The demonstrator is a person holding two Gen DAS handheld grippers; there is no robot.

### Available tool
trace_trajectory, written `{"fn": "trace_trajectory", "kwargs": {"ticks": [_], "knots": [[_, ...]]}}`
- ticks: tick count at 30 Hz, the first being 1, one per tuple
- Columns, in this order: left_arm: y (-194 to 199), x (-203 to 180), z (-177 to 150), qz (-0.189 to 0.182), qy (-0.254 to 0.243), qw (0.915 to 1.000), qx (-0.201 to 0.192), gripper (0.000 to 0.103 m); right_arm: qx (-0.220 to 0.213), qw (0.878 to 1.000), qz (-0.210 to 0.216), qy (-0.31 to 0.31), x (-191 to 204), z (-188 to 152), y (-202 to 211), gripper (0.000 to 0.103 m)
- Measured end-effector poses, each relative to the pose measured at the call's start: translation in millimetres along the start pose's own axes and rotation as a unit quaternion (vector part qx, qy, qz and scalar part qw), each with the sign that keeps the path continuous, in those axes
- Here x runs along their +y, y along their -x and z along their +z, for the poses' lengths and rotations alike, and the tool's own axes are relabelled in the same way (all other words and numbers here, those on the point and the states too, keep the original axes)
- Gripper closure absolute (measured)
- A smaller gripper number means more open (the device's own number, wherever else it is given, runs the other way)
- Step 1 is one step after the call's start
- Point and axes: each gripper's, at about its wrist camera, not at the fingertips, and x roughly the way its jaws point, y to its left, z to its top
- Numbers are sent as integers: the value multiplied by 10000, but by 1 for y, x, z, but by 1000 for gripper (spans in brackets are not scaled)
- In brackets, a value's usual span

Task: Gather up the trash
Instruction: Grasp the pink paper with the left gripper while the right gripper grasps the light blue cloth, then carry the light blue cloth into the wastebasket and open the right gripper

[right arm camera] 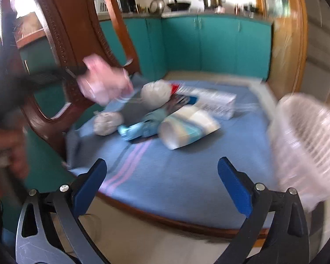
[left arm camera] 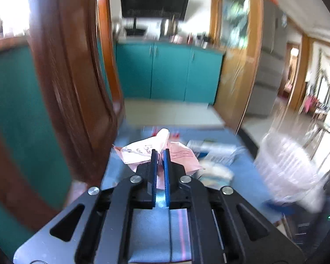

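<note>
— What's in your left gripper (left arm camera: 160, 154)?

— My blue pads are clamped on a crumpled pink paper with handwriting (left arm camera: 147, 151), lifted above the blue cloth-covered table (right arm camera: 187, 176), near its left edge by the carved brown wooden chair back (right arm camera: 61, 44).

— And the right gripper (right arm camera: 162, 176)?

— Spread wide, holding nothing, over the near rounded table edge. A white slatted plastic basket (right arm camera: 305, 136) sits at the right edge. White wads, a crushed paper cup (right arm camera: 187, 129) and wrappers lie mid-table; bare cloth in front.
</note>
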Motion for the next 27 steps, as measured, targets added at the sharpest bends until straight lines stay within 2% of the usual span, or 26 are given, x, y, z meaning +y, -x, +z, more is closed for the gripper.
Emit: {"fn": "trace_trajectory", "kwargs": {"ticks": [2,5,10,14,15,16,17,18,19,22,23,27], "knots": [[37,-4,6,-165,-49,9985,-516,97,172,9995,81,-241,5,3,-14,4],[79,-8,-1,-236,-161,9919,-1242,97,429,9969,23,-662,15,8,-42,10],[101,-1,-13,-152,-267,9849,-1705,97,647,9879,-325,-1373,32,28,-91,25],[100,10,-14,-215,-43,9872,-1581,97,835,9745,-830,-1909,39,42,-128,36],[100,13,-13,-246,9,9873,-1569,97,861,9722,-882,-1991,39,43,-133,44],[101,16,-11,-289,59,9878,-1532,97,921,9700,-985,-2024,40,45,-142,57],[99,19,-11,-315,102,9883,-1486,97,950,9689,-1082,-2014,41,46,-149,62],[99,21,-11,-310,133,9887,-1461,97,867,9690,-1210,-1974,41,47,-151,80],[100,24,-12,-312,150,9891,-1433,97,902,9690,-1238,-1939,40,47,-154,93],[100,29,-12,-312,212,9903,-1334,97,900,9733,-928,-1896,34,42,-144,96],[96,30,-10,-324,242,9908,-1295,97,847,9763,-699,-1864,33,39,-134,96],[87,33,-7,-430,425,9931,-1007,97,540,9898,-97,-1316,31,30,-75,96]]}}
